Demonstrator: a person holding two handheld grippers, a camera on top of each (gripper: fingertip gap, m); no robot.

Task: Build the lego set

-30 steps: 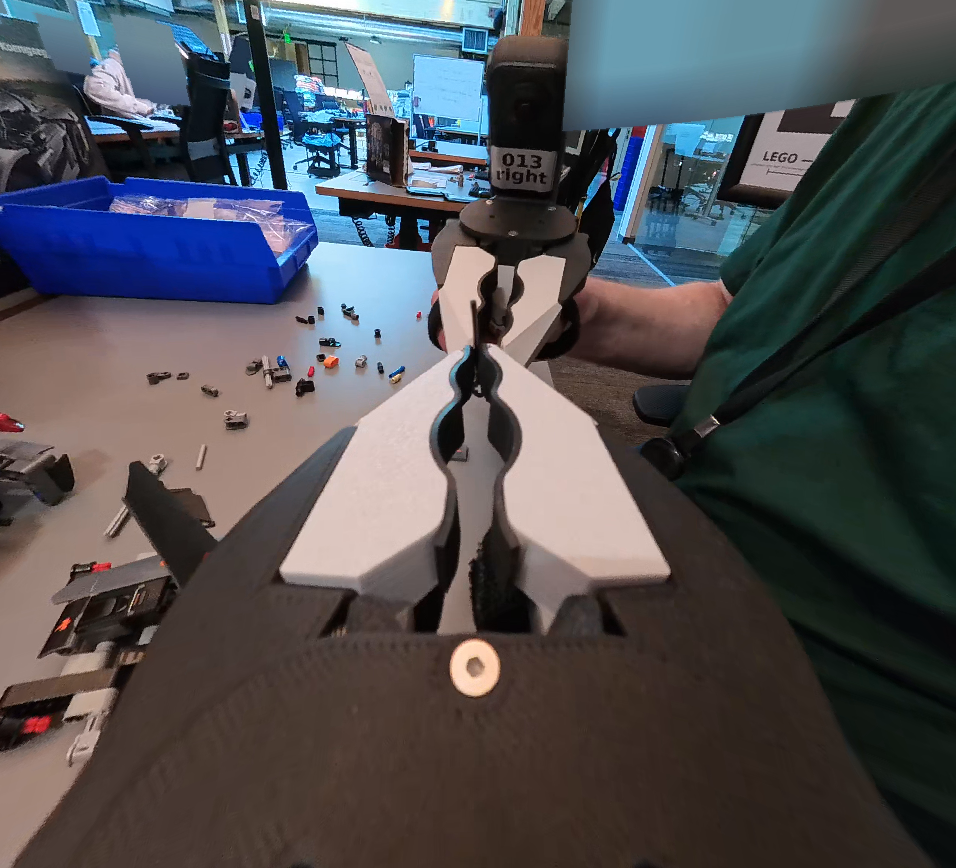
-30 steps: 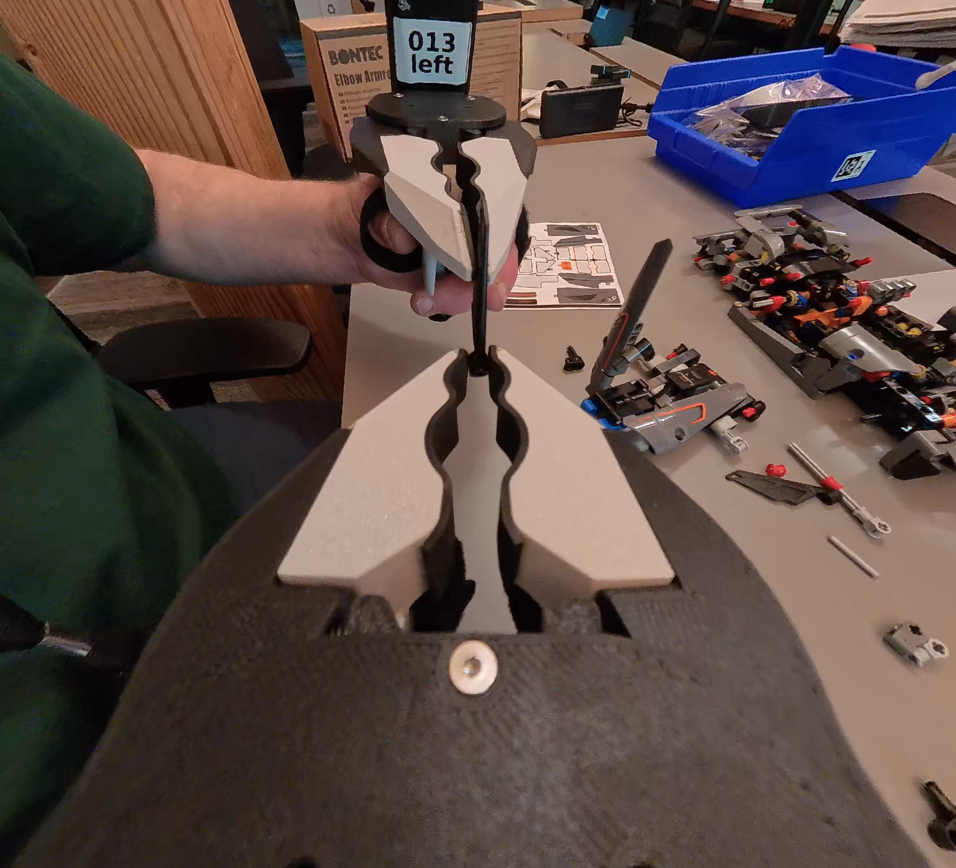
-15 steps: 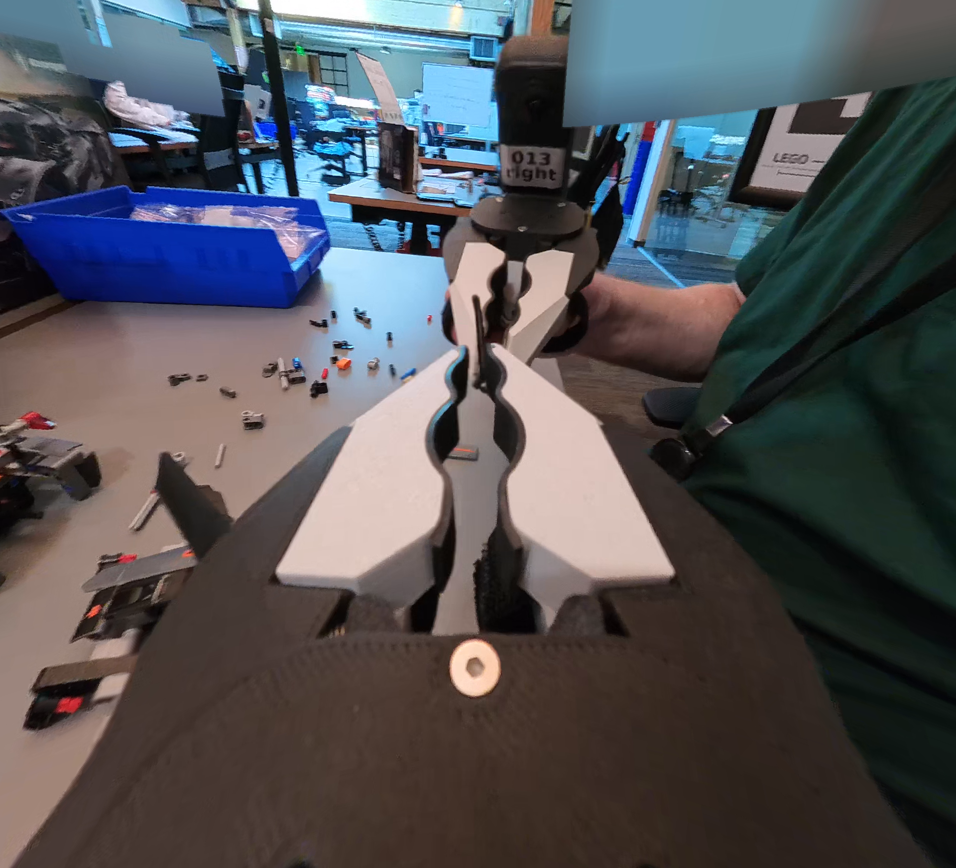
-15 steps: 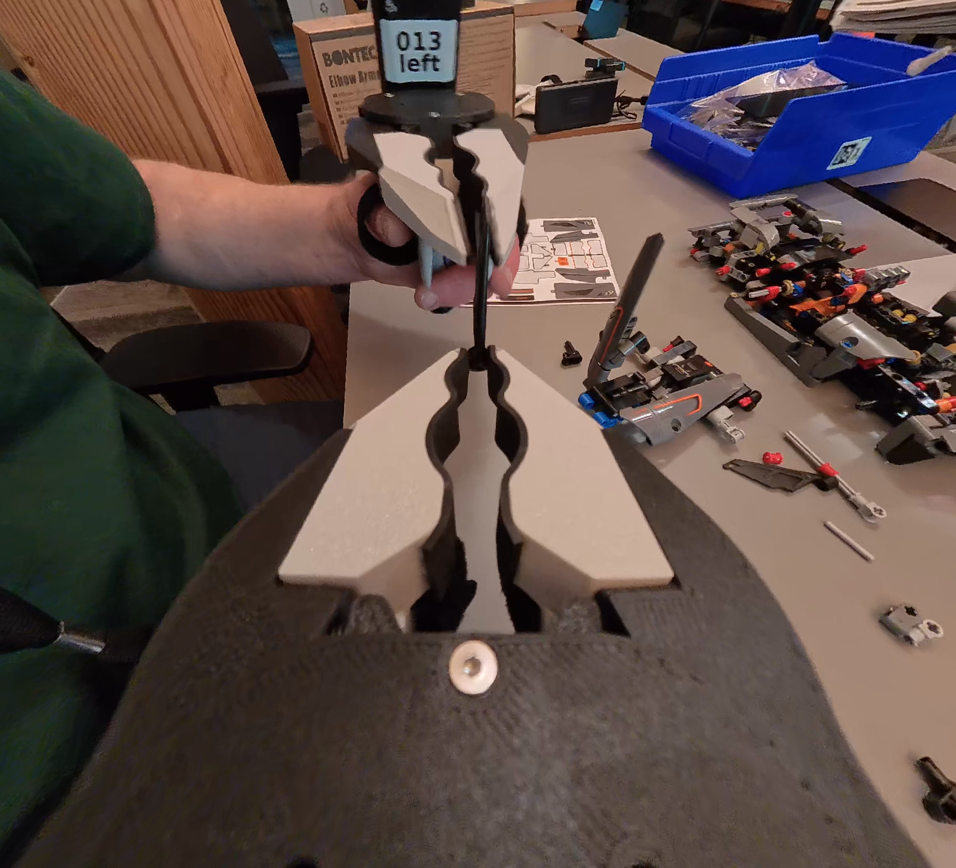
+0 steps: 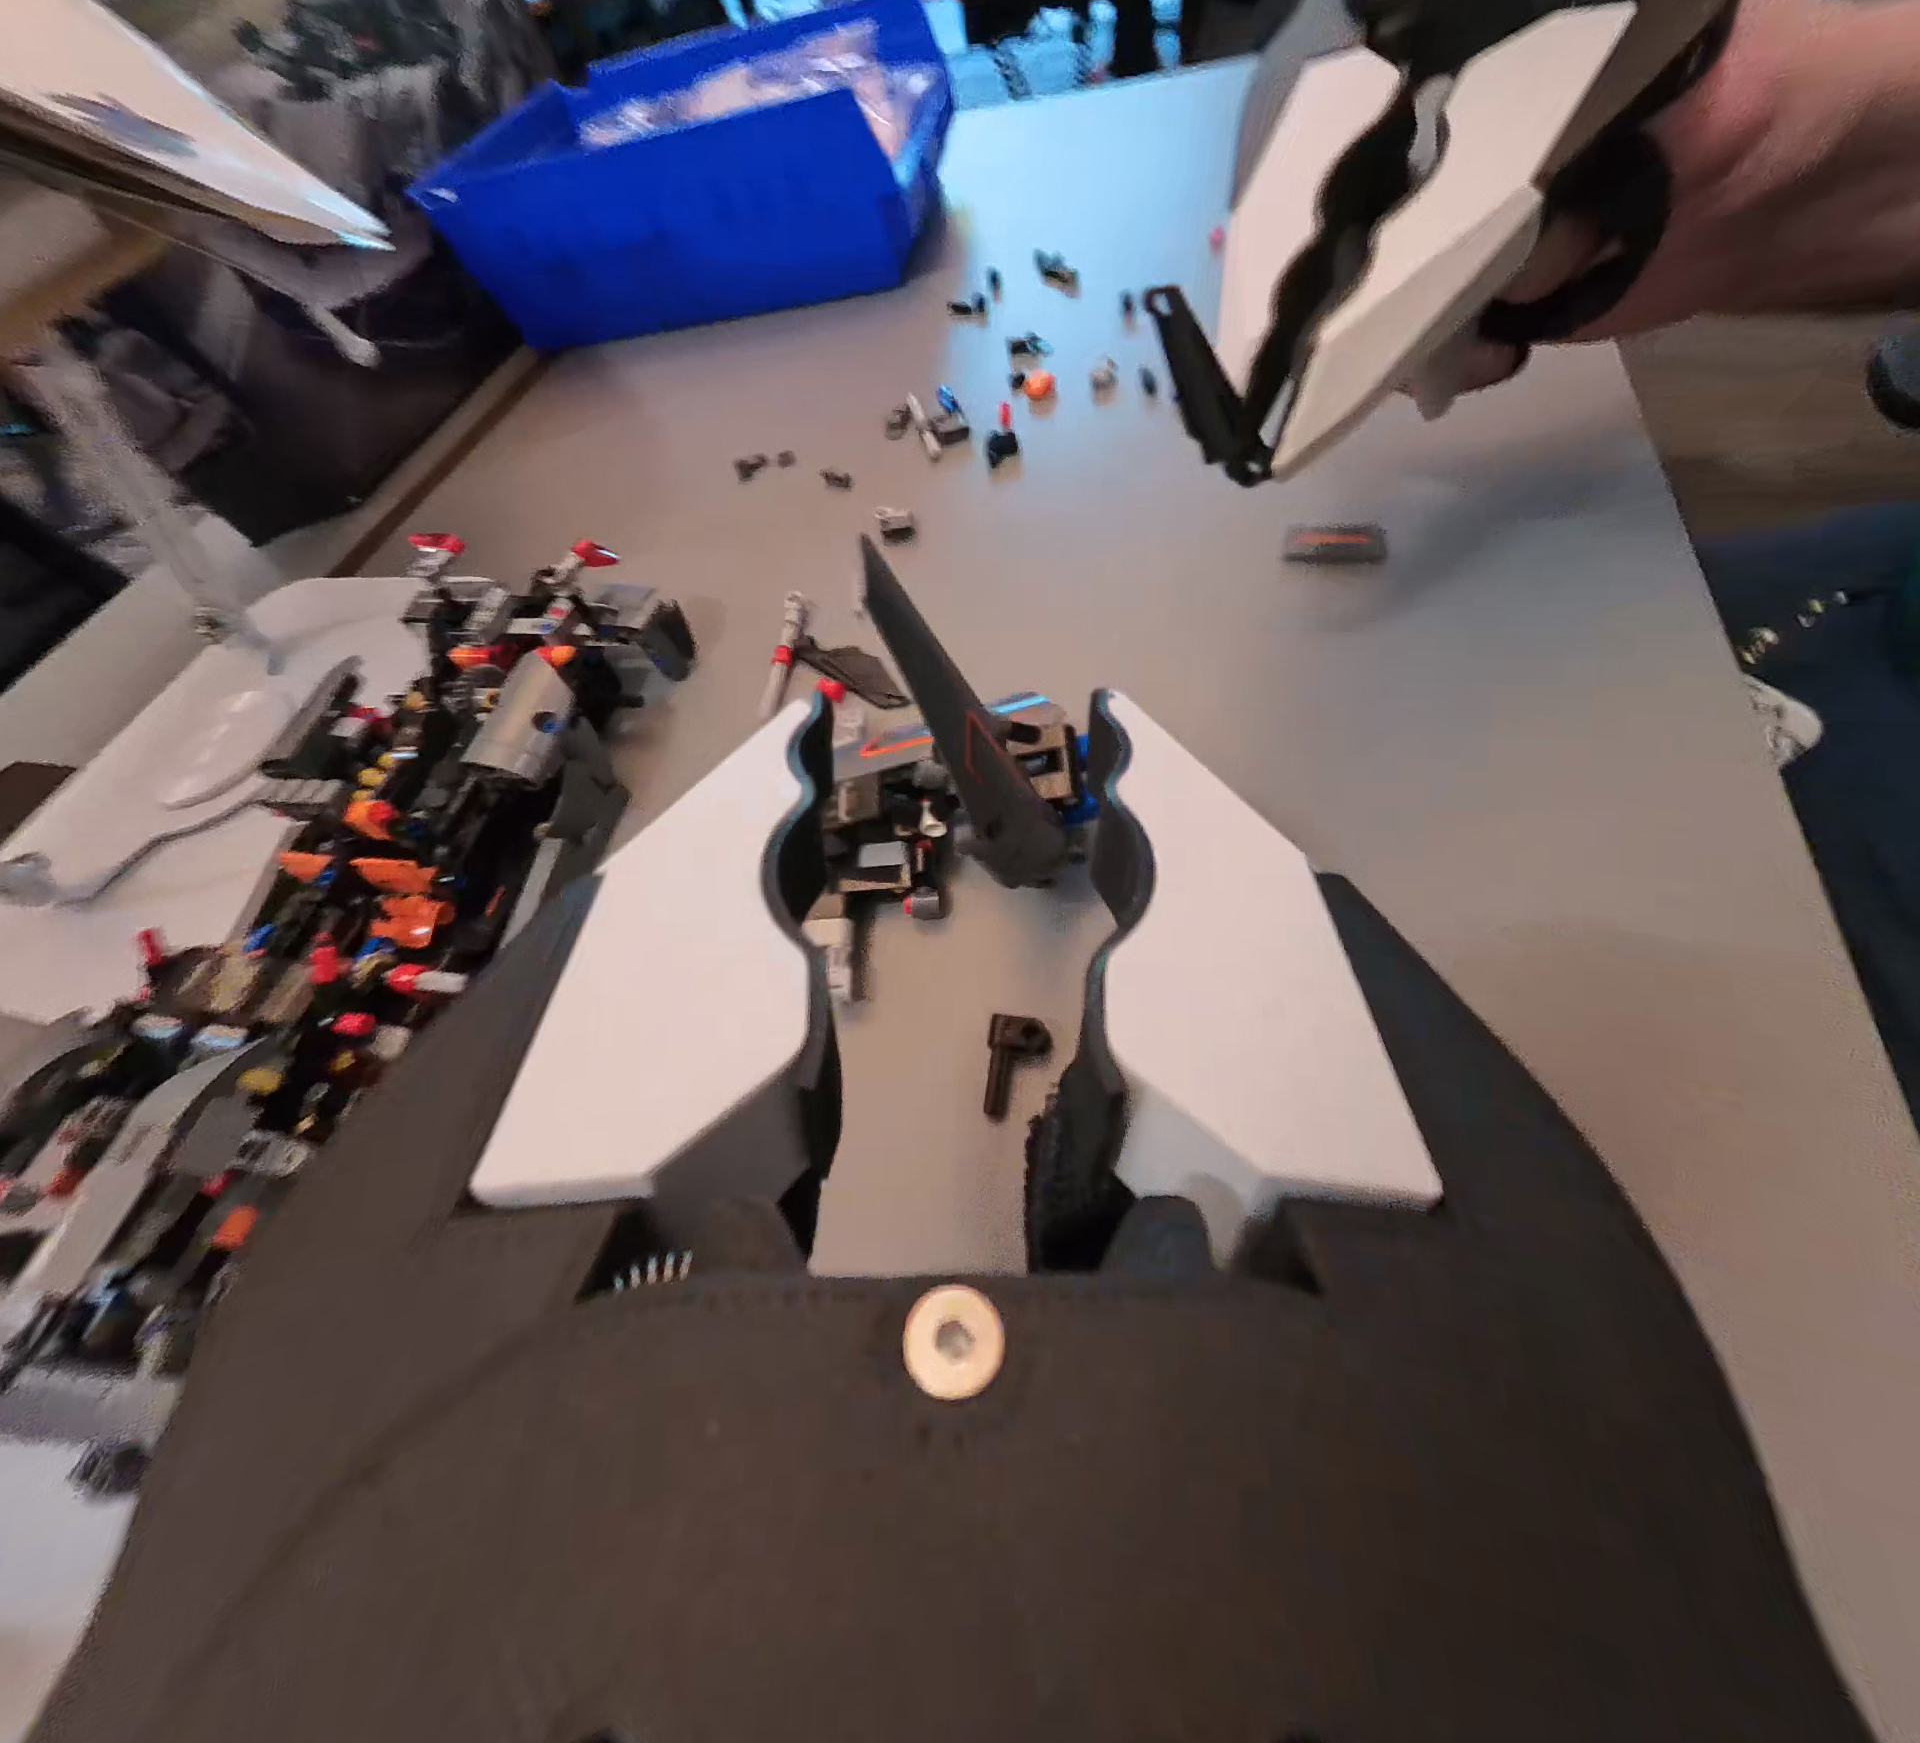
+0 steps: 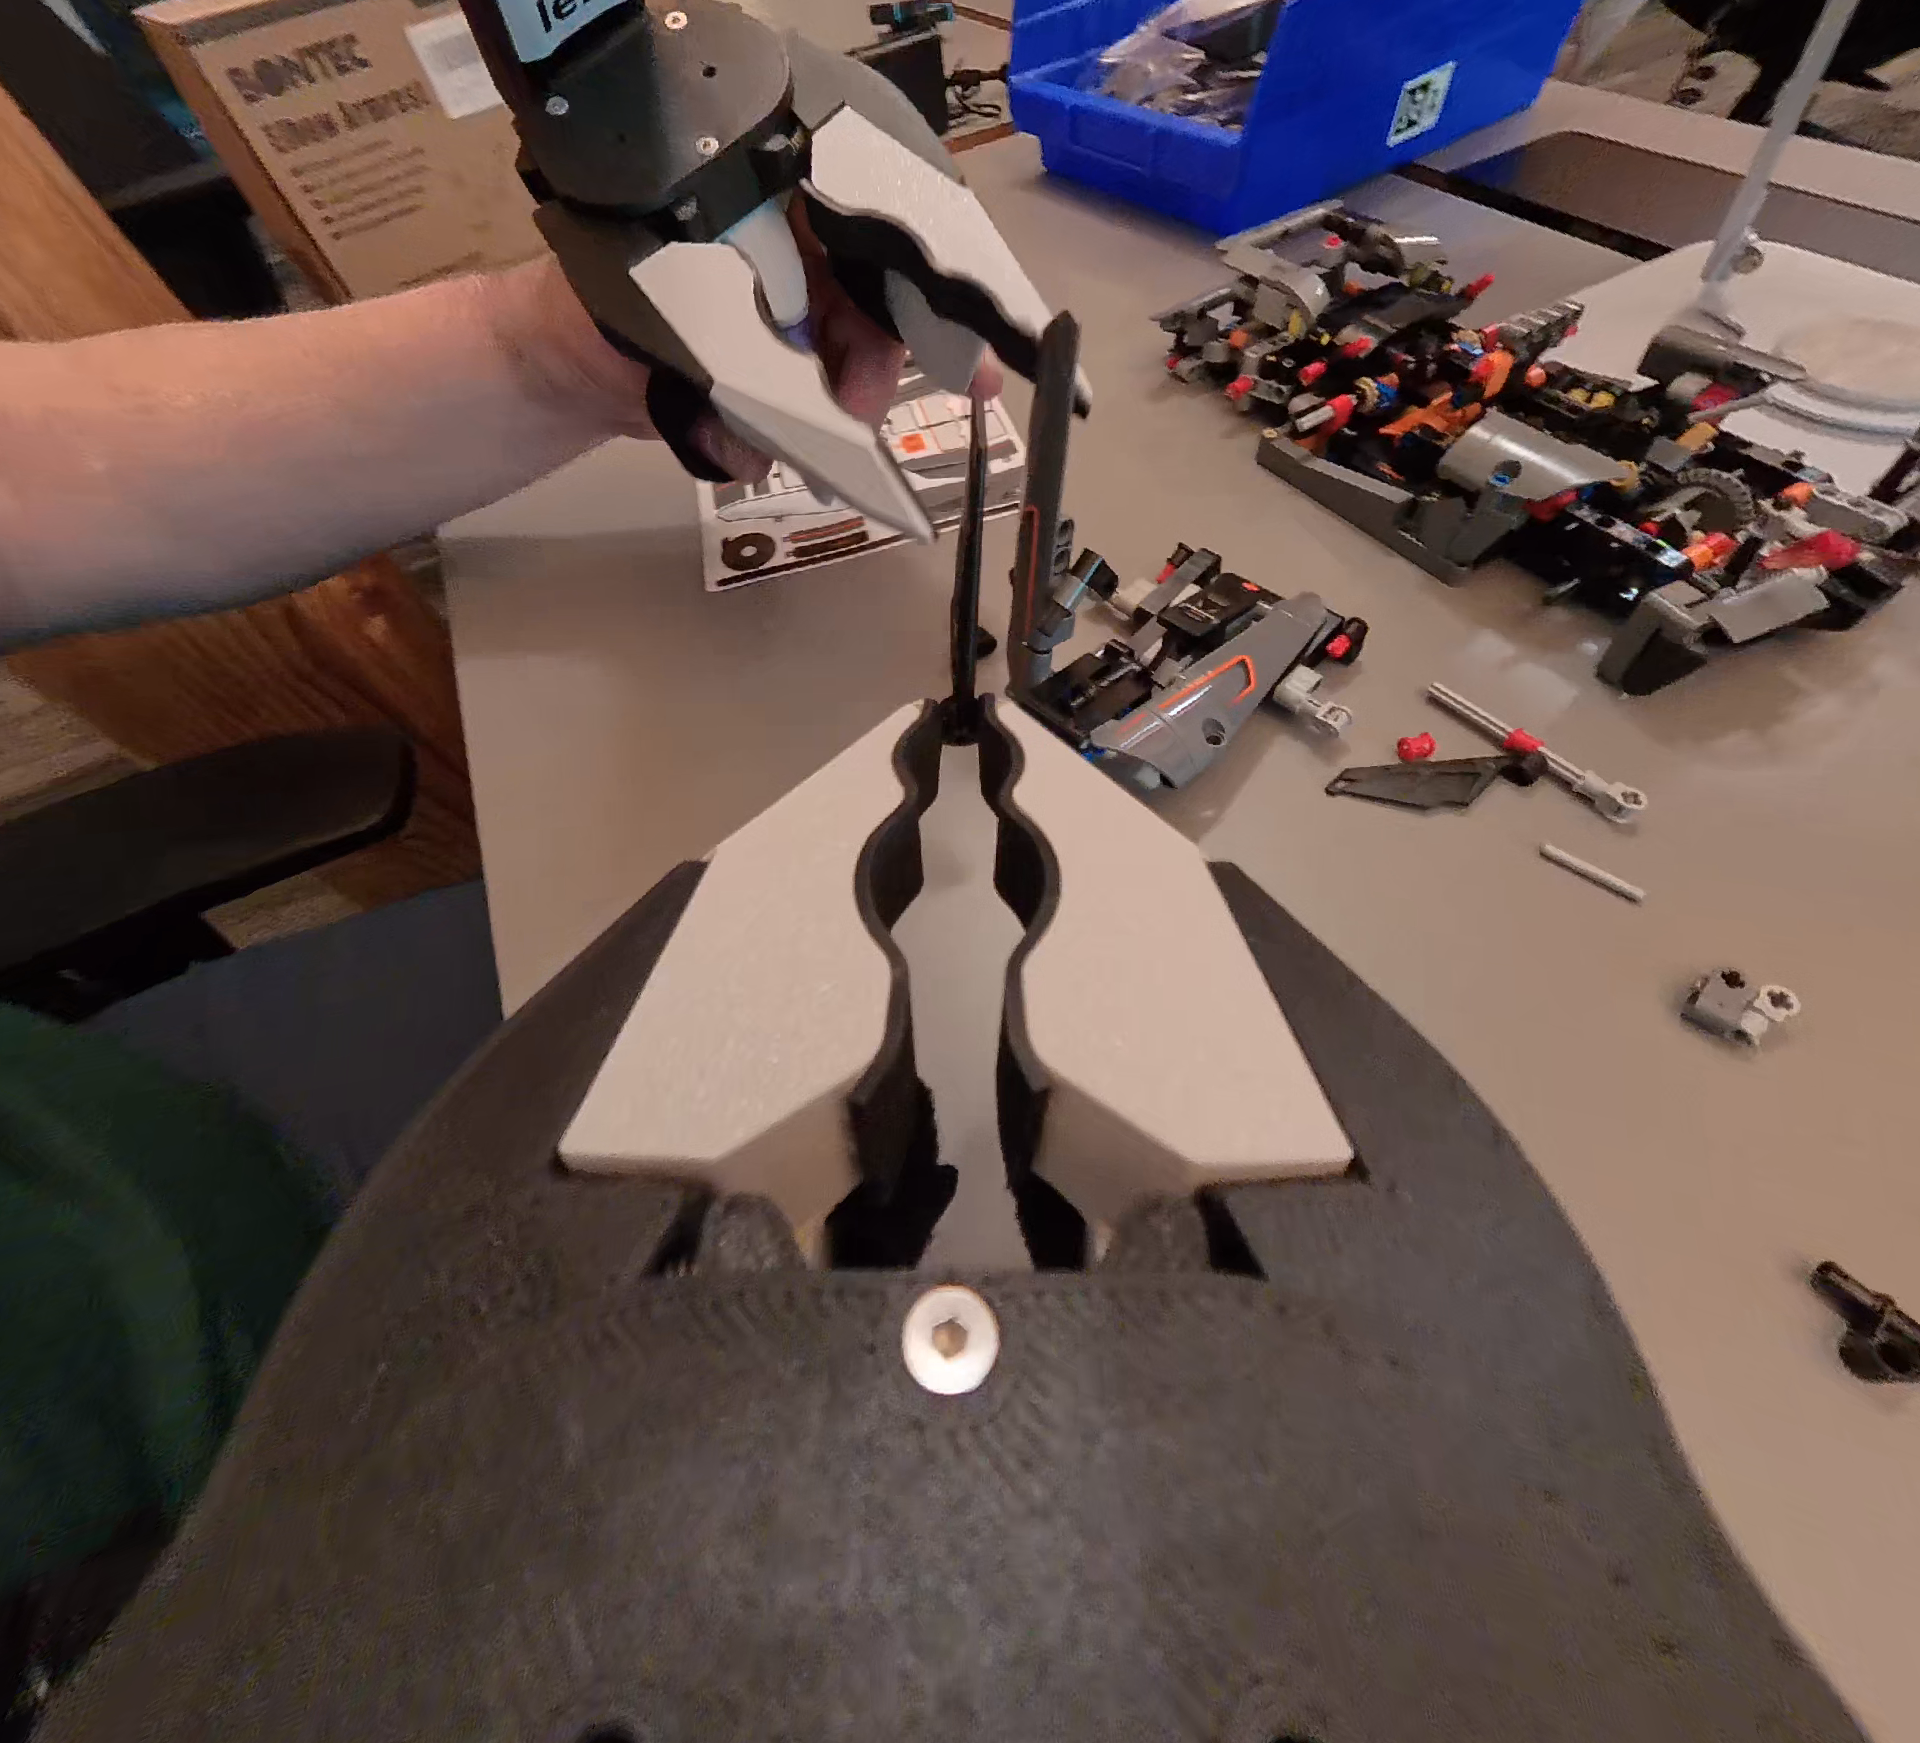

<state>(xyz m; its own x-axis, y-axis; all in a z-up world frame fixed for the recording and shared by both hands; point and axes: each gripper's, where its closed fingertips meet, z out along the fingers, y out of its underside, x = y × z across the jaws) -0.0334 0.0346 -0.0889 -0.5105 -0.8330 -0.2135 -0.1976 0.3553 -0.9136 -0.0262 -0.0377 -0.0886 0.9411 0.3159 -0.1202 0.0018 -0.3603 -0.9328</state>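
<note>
My right gripper (image 6: 961, 714) is shut on the lower end of a thin black lego beam (image 6: 966, 571), held upright above the table edge. It also shows in the left wrist view (image 5: 1262, 452) with the beam (image 5: 1200, 374) sticking out of its tips. My left gripper (image 5: 961, 722) is open and empty, pointing down at a small grey-black sub-assembly (image 5: 904, 820) with a tall black panel (image 5: 935, 685). In the right wrist view the left gripper (image 6: 997, 462) hangs just above that sub-assembly (image 6: 1184, 665), jaws spread.
A large part-built lego car chassis (image 6: 1538, 446) lies on the grey table, with a blue bin (image 6: 1299, 52) behind it. A sticker sheet (image 6: 821, 530), a black flat panel with an axle (image 6: 1423, 774), a grey connector (image 6: 1735, 1007) and scattered small pieces (image 5: 997, 405) lie around. About 8 centimetres separates my left fingertips from my right. Left tips and right tips are each some 20 centimetres from the grey connector (image 6: 1735, 1007).
My left gripper has let go of the black beam, opened, and swung down over the sub-assembly on the table. My right gripper still holds the beam.
</note>
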